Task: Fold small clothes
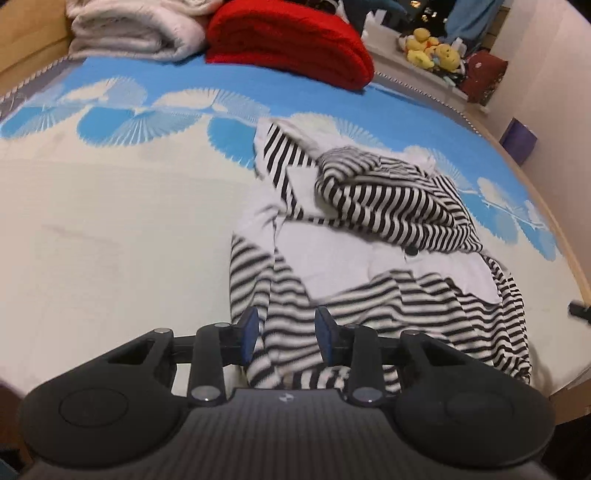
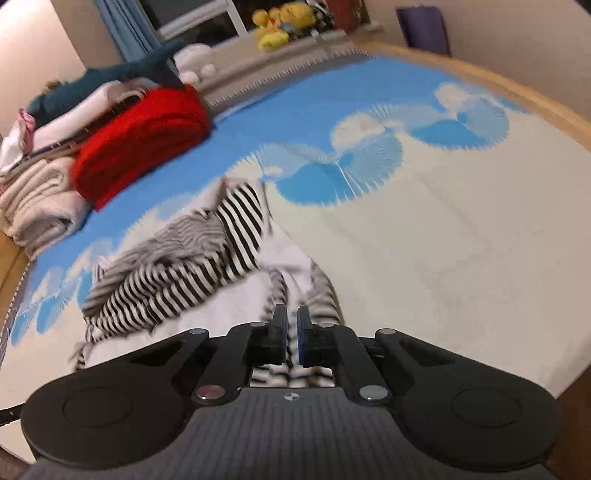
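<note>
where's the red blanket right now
The red blanket lies folded at the far edge of the bed, top centre in the left wrist view, beside the cream blanket and beyond the striped garment.

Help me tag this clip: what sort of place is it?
Probably a bedroom: a bed with a blue-and-cream cover, folded blankets stacked at its head, and yellow plush toys on a ledge behind it.
</note>
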`<action>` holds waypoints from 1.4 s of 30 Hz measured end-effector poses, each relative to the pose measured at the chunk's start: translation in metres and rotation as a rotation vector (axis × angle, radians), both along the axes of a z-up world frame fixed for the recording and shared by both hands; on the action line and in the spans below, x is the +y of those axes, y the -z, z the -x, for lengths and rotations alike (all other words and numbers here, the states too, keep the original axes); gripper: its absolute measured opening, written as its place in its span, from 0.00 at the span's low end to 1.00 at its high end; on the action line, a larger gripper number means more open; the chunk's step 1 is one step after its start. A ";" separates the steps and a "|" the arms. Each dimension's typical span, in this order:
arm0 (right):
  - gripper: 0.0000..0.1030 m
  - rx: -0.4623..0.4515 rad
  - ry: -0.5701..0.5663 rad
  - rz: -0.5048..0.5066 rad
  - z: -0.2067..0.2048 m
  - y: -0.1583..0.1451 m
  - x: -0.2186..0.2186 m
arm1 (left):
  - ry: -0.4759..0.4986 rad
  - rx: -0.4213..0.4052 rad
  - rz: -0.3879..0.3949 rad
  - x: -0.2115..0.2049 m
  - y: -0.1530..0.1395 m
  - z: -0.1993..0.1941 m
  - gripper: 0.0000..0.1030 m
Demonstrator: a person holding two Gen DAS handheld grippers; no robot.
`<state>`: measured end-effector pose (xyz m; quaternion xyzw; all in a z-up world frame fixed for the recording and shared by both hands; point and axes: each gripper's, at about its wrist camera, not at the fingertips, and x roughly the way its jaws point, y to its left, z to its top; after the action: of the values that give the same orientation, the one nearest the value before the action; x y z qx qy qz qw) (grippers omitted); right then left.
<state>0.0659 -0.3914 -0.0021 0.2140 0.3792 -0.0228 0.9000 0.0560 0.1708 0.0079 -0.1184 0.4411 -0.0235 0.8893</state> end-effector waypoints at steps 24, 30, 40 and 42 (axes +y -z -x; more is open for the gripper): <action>0.40 0.389 -0.040 -0.073 -0.011 0.098 0.022 | -0.202 0.340 0.255 0.031 0.076 -0.003 0.49; 0.08 0.367 -0.105 -0.103 -0.009 0.098 0.028 | -0.163 0.371 0.216 0.015 0.086 -0.004 0.47; 0.05 0.232 -0.033 -0.221 0.009 0.066 0.003 | -0.086 0.277 0.221 0.002 0.059 0.001 0.05; 0.05 0.182 -0.040 -0.219 0.014 0.049 -0.002 | -0.048 0.231 0.201 -0.002 0.042 0.003 0.05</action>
<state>0.0522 -0.3937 -0.0508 0.3002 0.4637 0.0172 0.8334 0.0529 0.1686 -0.0338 -0.2192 0.5328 -0.0323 0.8167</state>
